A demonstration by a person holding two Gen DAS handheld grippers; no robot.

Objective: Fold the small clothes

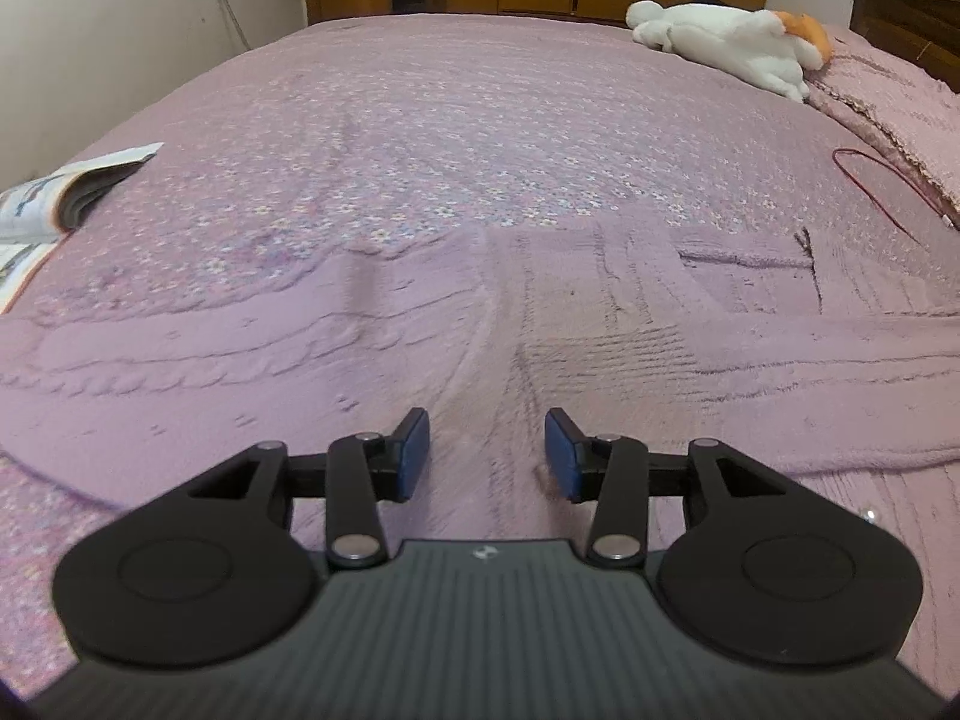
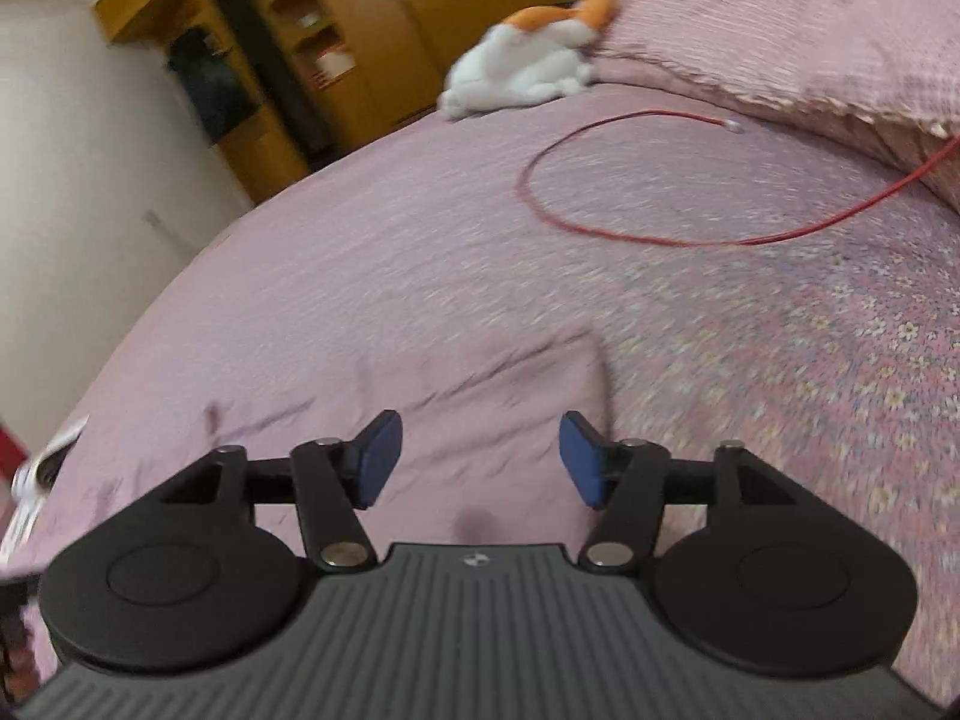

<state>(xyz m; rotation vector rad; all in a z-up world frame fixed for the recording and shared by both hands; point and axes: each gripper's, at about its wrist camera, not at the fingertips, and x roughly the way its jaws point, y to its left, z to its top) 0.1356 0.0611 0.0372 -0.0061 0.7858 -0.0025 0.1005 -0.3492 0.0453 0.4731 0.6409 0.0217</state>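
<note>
Two pairs of jaws are mine, and neither has cloth in it. Through the left wrist camera, my left gripper [image 1: 487, 456] hangs with its blue pads parted moderately and nothing between them, straight over the mauve cable-knit sweater [image 1: 540, 348] spread flat on the flowered pink bedspread [image 1: 420, 138]. The knit runs crosswise to my fingers, one sleeve stretching left and another right, so its long axis lies across the line I point along; the body is directly below and ahead. An open magazine [image 1: 54, 204] lies far left, a white and orange plush toy [image 1: 726, 39] far back.

Through the right wrist camera, blurred, my right gripper [image 2: 480, 459] stands wider apart, also empty, above a folded edge of the same sweater [image 2: 480, 396] whose corner lies just ahead and right of the pads. A red cable [image 2: 600, 228] loops well beyond. I judge the left nearer the body, the right nearer the edge.
</note>
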